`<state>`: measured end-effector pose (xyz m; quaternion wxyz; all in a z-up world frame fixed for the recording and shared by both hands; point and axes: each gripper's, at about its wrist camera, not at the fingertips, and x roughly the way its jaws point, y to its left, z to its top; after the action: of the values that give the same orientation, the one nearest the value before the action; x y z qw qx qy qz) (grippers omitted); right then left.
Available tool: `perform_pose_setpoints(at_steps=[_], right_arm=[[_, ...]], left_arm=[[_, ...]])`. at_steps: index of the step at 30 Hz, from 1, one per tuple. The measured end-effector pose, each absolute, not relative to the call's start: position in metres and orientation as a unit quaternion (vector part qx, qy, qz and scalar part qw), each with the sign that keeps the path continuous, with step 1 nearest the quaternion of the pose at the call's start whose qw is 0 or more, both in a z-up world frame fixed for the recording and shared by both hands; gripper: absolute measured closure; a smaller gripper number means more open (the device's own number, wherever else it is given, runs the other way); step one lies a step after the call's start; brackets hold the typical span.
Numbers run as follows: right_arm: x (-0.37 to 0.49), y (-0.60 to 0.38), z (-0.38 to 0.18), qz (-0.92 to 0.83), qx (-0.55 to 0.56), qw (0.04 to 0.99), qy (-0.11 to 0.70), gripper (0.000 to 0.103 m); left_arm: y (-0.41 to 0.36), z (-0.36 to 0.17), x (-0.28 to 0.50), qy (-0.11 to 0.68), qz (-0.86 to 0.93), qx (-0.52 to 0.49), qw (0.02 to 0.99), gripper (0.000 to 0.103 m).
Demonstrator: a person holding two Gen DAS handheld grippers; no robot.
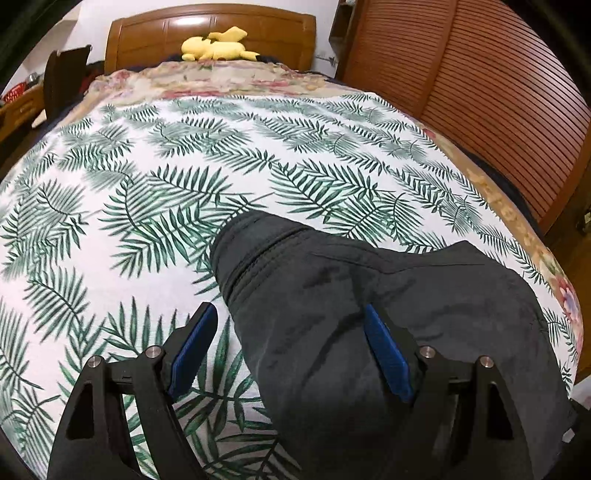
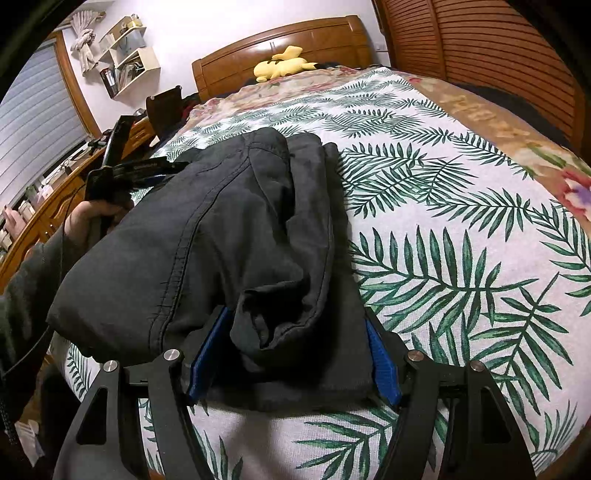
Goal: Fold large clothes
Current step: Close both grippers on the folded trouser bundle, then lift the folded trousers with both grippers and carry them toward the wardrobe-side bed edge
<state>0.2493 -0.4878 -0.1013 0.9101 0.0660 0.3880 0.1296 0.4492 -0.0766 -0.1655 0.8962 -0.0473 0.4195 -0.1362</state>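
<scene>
Black garment bunched on a fern-print sheet covering the bed.

Left tool hangs with fingers spread wide, one blue pad over the cloth, the other over the sheet. Right tool is also spread, its pads flanking a crumpled fold without pinching it. Yellow plush toy lies by the headboard.

I see a glossy brown wooden headboard against a white wall; right of it stand slatted brown wooden doors, left of it white wall shelves and a grey-blinded window.
</scene>
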Motion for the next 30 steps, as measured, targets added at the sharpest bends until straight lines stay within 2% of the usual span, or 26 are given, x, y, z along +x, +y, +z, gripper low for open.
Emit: perform_pose_setpoints(at_steps=[4, 5, 6, 7, 8, 9, 12, 19, 30], right_arm=[[0.25, -0.487, -0.103, 0.132, 0.078, 0.909, 0.387, 0.032], [0.251, -0.486, -0.103, 0.135, 0.081, 0.909, 0.386, 0.033], [0.252, -0.485, -0.103, 0.138, 0.083, 0.909, 0.386, 0.037], [0.252, -0.484, -0.103, 0.142, 0.086, 0.908, 0.385, 0.044], [0.253, -0.483, -0.102, 0.15, 0.091, 0.907, 0.383, 0.048], [0.254, -0.482, -0.102, 0.157, 0.095, 0.906, 0.382, 0.058], [0.255, -0.475, -0.098, 0.167, 0.078, 0.911, 0.368, 0.074], [0.253, -0.482, -0.093, 0.183, 0.082, 0.919, 0.34, 0.085], [0.237, -0.494, -0.089, 0.197, 0.085, 0.927, 0.307, 0.088]], left_arm=[[-0.082, -0.165, 0.449, 0.418, -0.138, -0.033, 0.897, 0.023], [-0.084, -0.163, 0.449, 0.417, -0.148, -0.03, 0.896, 0.036], [-0.085, -0.162, 0.449, 0.418, -0.152, -0.026, 0.896, 0.044], [-0.088, -0.16, 0.449, 0.418, -0.15, -0.018, 0.896, 0.049], [-0.093, -0.158, 0.448, 0.418, -0.153, -0.007, 0.896, 0.061], [-0.098, -0.154, 0.447, 0.416, -0.153, 0.005, 0.896, 0.069], [-0.106, -0.145, 0.443, 0.41, -0.137, 0.035, 0.901, 0.08], [-0.098, -0.106, 0.417, 0.367, -0.121, 0.012, 0.922, 0.084], [-0.13, -0.065, 0.365, 0.31, -0.141, 0.054, 0.939, 0.085]])
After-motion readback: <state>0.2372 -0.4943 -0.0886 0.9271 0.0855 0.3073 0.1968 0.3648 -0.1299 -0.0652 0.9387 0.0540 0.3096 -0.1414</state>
